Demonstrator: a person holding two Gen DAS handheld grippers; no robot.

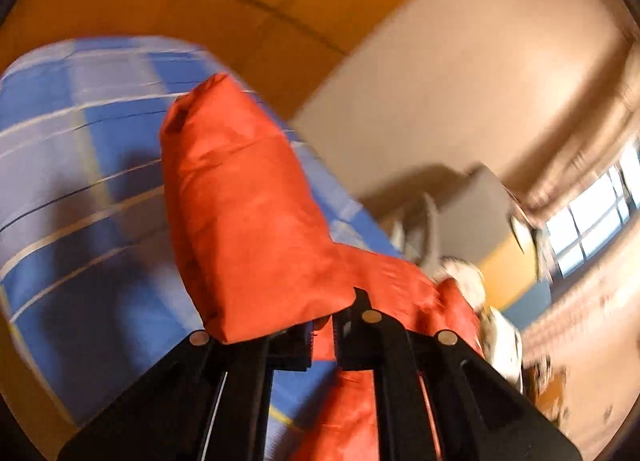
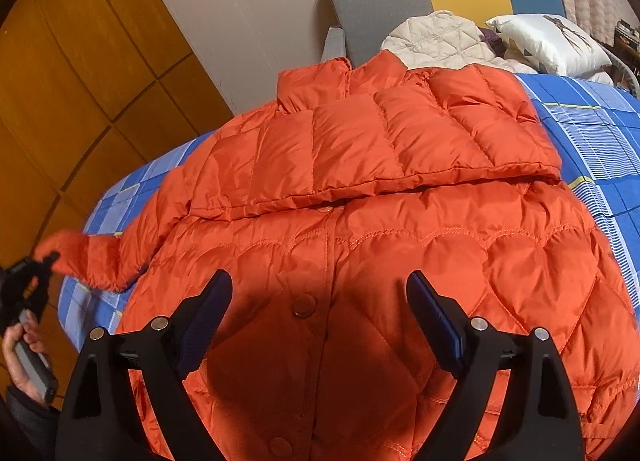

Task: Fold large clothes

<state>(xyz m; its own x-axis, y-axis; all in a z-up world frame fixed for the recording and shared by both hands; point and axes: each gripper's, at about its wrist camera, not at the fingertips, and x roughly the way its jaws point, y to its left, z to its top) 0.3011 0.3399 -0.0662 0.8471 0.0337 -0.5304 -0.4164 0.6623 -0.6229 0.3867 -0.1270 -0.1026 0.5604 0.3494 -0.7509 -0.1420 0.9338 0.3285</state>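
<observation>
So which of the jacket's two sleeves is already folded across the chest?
The sleeve lying flat across the orange puffer jacket just below the collar. The other sleeve is stretched off the bed's edge, its cuff pinched in the left hand-held gripper.

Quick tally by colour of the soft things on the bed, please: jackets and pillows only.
Orange: 1, the jacket, one sleeve held in the left gripper
White: 2, a quilted jacket and a pillow
Total: 3
</observation>
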